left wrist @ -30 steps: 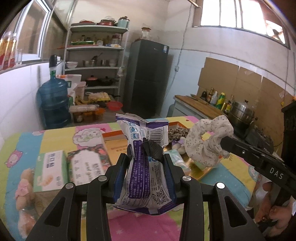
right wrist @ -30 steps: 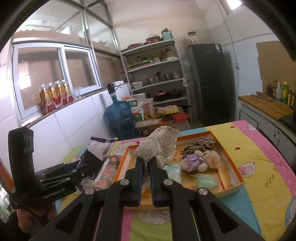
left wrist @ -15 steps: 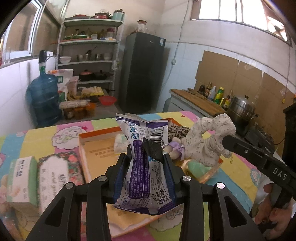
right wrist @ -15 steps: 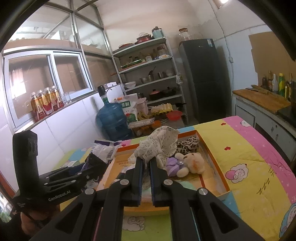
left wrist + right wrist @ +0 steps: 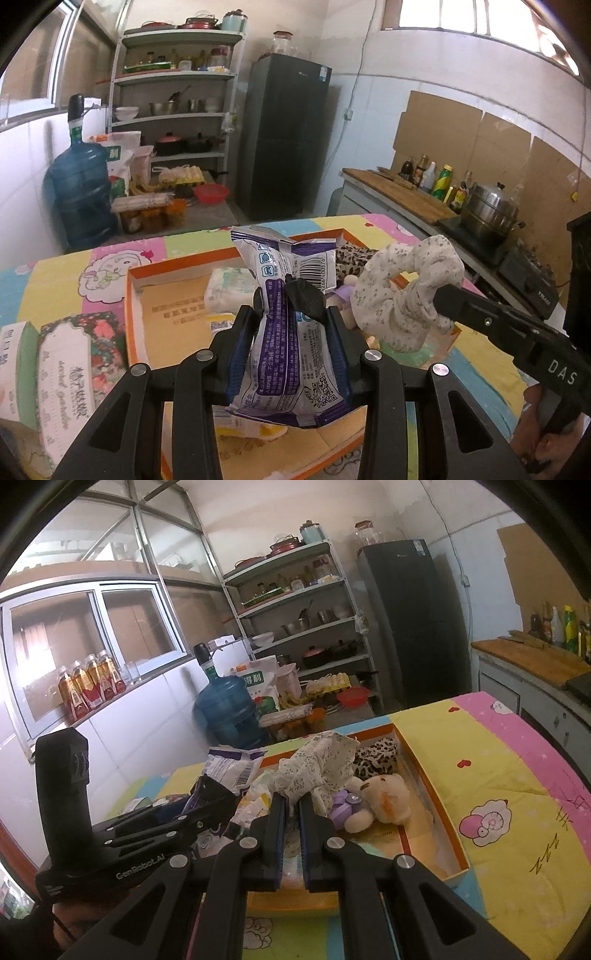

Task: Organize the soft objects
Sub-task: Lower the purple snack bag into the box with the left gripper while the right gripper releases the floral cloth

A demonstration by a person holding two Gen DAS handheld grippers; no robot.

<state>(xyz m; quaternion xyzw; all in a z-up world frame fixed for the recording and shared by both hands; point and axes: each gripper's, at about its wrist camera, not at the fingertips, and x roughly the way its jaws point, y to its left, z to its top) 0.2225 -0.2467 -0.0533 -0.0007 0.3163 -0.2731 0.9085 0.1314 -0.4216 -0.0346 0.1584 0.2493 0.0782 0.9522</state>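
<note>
The crinkly purple-and-white plastic snack packet (image 5: 290, 332) sat clamped upright in the left gripper (image 5: 291, 306), held over the shallow orange-rimmed cardboard box (image 5: 236, 253). The right gripper (image 5: 291, 805) was squeezed nearly closed on the white floral fabric scrunchie (image 5: 317, 764), also above that box. Inside lay a cream teddy bear (image 5: 384, 797), a leopard-print cloth (image 5: 376, 757) and a white tissue pack (image 5: 229, 288). Two floral tissue packs (image 5: 62, 354) sat just beside the box on the cartoon-print tablecloth (image 5: 498, 775).
</note>
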